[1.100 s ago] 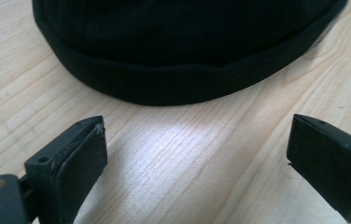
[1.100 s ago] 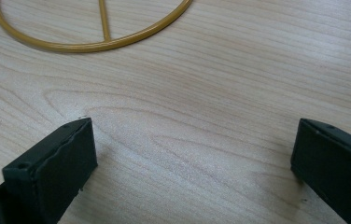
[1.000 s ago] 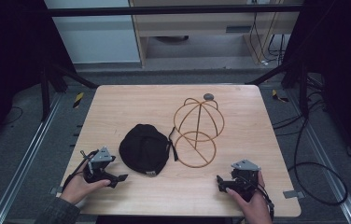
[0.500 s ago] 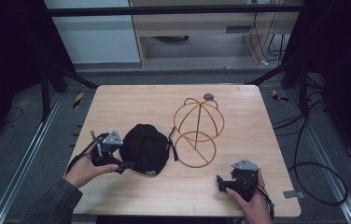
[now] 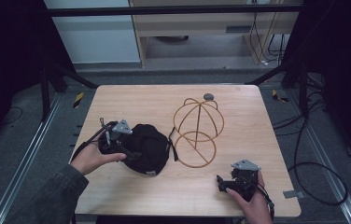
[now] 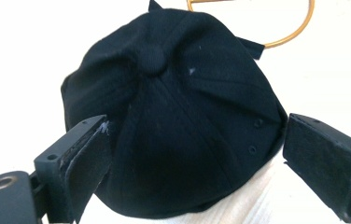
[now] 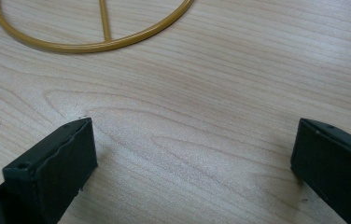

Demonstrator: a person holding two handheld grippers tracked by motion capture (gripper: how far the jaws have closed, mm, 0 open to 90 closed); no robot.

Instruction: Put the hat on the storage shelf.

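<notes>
- A black fabric baseball cap lies crown-up on the light wooden table, left of the table's middle, at about 8 o'clock from the centre in the high view.
- The left gripper is at the cap's 9 o'clock side, held in the person's left hand with a grey sleeve behind it.
- In the left gripper view its jaws stand wide apart, one on each side of the cap; the left jaw is just beside the fabric, and I cannot tell whether it touches; the right jaw is a little clear of it. Nothing is clamped.
- The cap's top button sits at 12 o'clock from the jaws in that view.
- A gold wire cap-shaped stand lies at 3 o'clock from the cap, its round base ring just beside the cap's strap.
- The right gripper rests near the table's 5 o'clock corner in the right hand, well apart from the cap.
- Its jaws are spread wide over bare wood, with the stand's ring at 11 o'clock ahead of them.
- A small grey round object lies at 12 o'clock from the stand.
</notes>
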